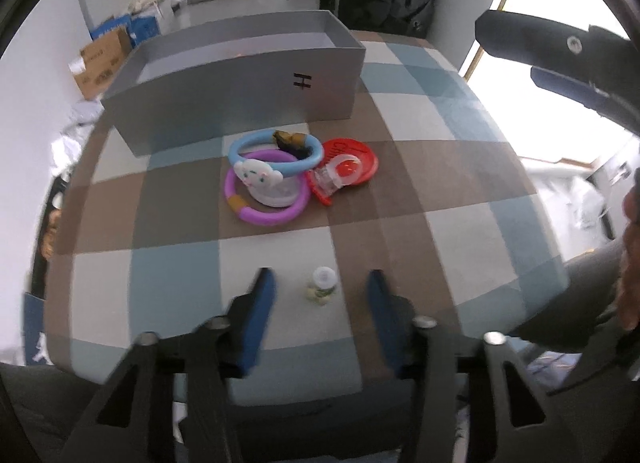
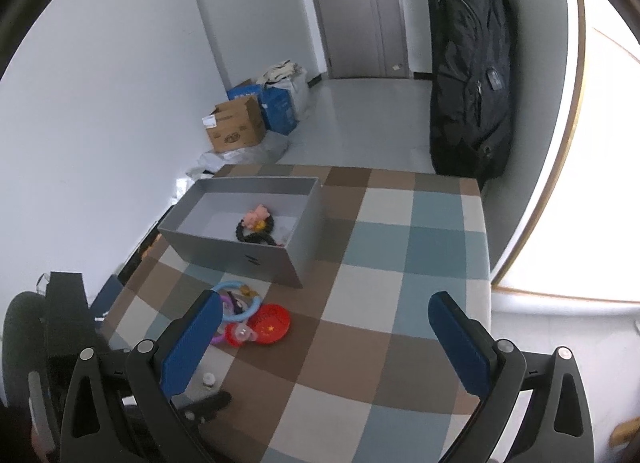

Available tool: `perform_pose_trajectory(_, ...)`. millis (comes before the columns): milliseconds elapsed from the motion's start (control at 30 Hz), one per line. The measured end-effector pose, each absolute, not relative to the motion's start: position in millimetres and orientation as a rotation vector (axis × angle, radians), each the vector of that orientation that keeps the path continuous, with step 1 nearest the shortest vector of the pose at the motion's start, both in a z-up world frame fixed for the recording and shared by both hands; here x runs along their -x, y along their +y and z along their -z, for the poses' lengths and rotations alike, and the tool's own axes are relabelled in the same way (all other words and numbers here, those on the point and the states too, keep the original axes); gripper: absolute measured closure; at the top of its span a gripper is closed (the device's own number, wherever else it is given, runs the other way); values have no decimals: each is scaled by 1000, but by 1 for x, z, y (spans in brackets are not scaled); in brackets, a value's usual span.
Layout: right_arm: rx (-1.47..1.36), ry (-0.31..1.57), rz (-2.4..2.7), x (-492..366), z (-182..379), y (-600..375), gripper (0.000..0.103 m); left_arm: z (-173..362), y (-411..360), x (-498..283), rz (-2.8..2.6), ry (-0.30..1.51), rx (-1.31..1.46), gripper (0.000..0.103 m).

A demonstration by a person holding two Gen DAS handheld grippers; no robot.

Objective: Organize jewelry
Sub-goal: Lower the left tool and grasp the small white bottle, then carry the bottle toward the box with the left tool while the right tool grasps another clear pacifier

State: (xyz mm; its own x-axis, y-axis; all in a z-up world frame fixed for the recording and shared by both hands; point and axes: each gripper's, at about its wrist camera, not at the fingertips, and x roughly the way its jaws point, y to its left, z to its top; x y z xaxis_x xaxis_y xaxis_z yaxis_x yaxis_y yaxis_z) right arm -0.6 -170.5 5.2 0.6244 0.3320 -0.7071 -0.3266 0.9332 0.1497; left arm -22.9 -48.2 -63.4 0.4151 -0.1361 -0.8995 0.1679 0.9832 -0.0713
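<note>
A grey open box [image 1: 240, 103] stands at the far side of the checked table; in the right wrist view the box [image 2: 304, 231] holds a black hair tie with a pink charm [image 2: 256, 227]. In front of it lies a pile: a blue bangle with a white cloud charm [image 1: 276, 157], a purple bangle [image 1: 264, 199] and a red round piece with a clear clip [image 1: 348, 167]. A small white-capped bottle [image 1: 322, 285] stands between the fingers of my open left gripper [image 1: 320, 287]. My right gripper [image 2: 328, 327] is open and empty, high above the table.
The checked tablecloth [image 1: 440, 191] covers the table, whose edges fall away at the right and near sides. The right gripper's body [image 1: 560, 59] shows at upper right. Cardboard boxes [image 2: 236, 127] and a black backpack [image 2: 472, 95] stand beyond the table.
</note>
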Motion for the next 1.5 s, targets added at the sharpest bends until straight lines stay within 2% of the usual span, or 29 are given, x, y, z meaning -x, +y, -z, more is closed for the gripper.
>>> perform_pose_trajectory(33, -7, 813, -375, 0, -5, -171, 0, 63, -48, 24, 186, 1125, -38, 77)
perform_pose_trajectory(100, -7, 812, -370, 0, -5, -172, 0, 63, -45, 22, 188, 1128, -31, 94)
perform_pose_trajectory(433, -79, 903, -386, -10, 10, -179, 0, 44, -23, 8, 251, 1101, 139, 94)
perform_pose_trajectory(733, -34, 937, -460, -8, 18, -159, 0, 11, -2, -6, 273, 1016, 238, 96)
perform_pose_trajectory(933, 83, 940, -548, -2, 21, -130, 8, -17, 9, -17, 263, 929, 263, 96)
perform_pose_trajectory(1033, 114, 951, -569, -3, 25, -123, 8, -23, 17, -22, 279, 904, 311, 96)
perform_pose_trajectory(1133, 134, 990, -585, -5, 35, -116, 23, -17, 26, -28, 276, 906, 353, 96)
perform_pose_trajectory(1267, 185, 1030, -605, -6, 49, -105, 37, -3, 32, -32, 288, 933, 377, 96)
perform_pose_trajectory(1500, 215, 1047, -623, -10, 59, -93, 47, 2, 39, -37, 302, 947, 399, 96)
